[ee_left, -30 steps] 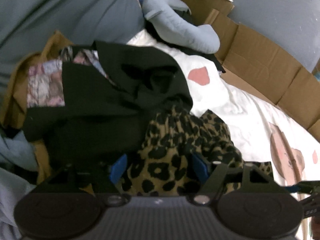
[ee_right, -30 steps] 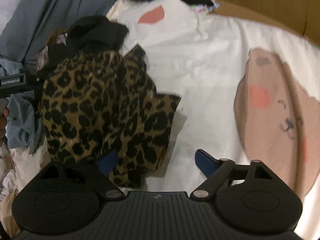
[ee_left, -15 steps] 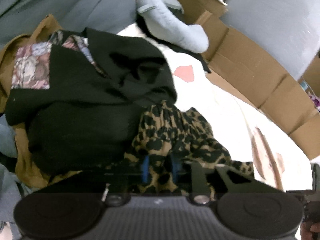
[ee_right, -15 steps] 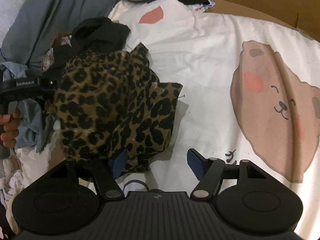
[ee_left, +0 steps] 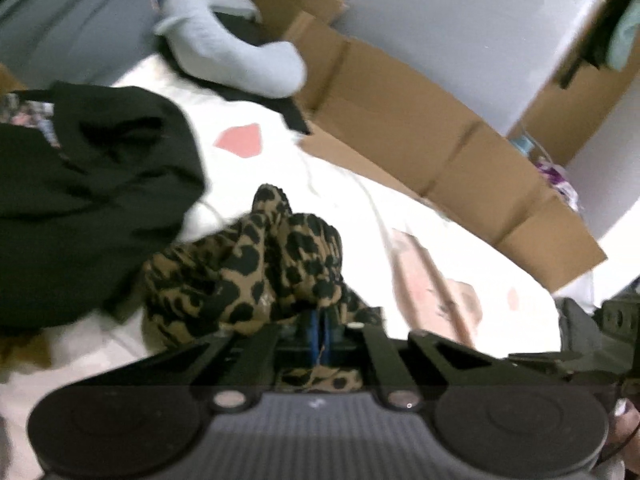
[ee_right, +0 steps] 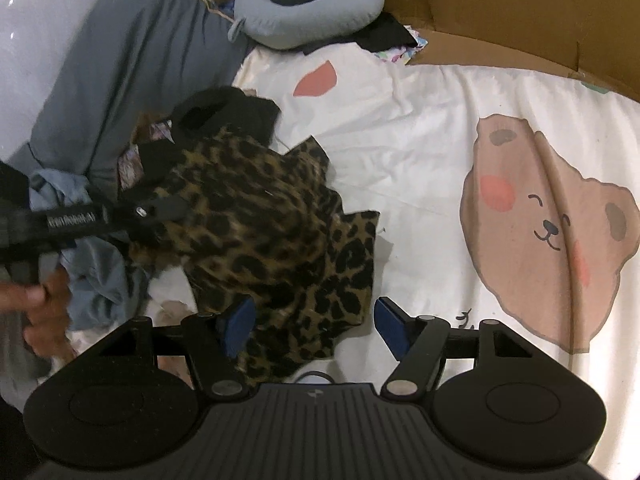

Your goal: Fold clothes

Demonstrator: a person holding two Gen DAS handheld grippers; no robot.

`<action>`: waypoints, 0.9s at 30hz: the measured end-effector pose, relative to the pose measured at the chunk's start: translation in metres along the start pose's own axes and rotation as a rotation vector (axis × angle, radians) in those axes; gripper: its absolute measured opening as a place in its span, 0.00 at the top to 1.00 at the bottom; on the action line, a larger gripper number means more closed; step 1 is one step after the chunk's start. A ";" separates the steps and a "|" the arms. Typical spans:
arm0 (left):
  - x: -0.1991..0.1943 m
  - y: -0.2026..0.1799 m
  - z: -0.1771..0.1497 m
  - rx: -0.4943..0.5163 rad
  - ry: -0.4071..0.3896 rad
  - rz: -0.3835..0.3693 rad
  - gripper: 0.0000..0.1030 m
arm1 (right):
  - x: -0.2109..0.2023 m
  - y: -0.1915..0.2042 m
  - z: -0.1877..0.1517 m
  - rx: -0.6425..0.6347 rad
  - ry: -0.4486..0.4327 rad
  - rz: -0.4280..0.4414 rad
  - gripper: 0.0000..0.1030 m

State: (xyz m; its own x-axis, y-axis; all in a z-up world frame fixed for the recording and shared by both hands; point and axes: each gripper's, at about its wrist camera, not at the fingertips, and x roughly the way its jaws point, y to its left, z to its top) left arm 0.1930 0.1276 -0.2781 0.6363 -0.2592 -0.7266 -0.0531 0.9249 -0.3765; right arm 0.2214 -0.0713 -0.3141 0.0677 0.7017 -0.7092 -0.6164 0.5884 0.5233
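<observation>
My left gripper (ee_left: 319, 334) is clamped on the leopard-print garment (ee_right: 276, 236), bunched beside the black garment (ee_left: 80, 200) (white bear-print sheet (ee_right: 420, 140) beneath). My right gripper (ee_right: 314, 326) stands open over its near edge.

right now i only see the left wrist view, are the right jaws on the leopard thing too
Observer: No. The right gripper is open; the near edge of the leopard garment lies between its jaws, unpinched.
Operator: where on it is my left grip
Observer: The left gripper holds the garment's left side, next to a crumpled blue cloth.
Operator: room to spread it out
Observer: Right of the garment the sheet lies bare, with a whole bear print on it.
</observation>
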 end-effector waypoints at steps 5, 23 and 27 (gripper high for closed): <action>0.015 -0.028 -0.007 0.036 0.023 -0.062 0.98 | -0.007 -0.004 0.005 0.067 -0.018 0.032 0.33; 0.038 -0.062 -0.042 0.128 0.078 -0.120 0.98 | 0.016 -0.015 0.013 0.344 0.000 0.116 0.43; 0.037 -0.066 -0.041 0.159 0.091 -0.127 0.98 | 0.027 -0.014 0.011 0.343 0.022 0.089 0.48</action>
State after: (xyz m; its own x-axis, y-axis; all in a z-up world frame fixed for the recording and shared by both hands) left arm 0.1880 0.0457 -0.3037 0.5574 -0.3935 -0.7310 0.1493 0.9137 -0.3780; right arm 0.2404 -0.0562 -0.3362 0.0060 0.7496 -0.6618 -0.3198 0.6285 0.7090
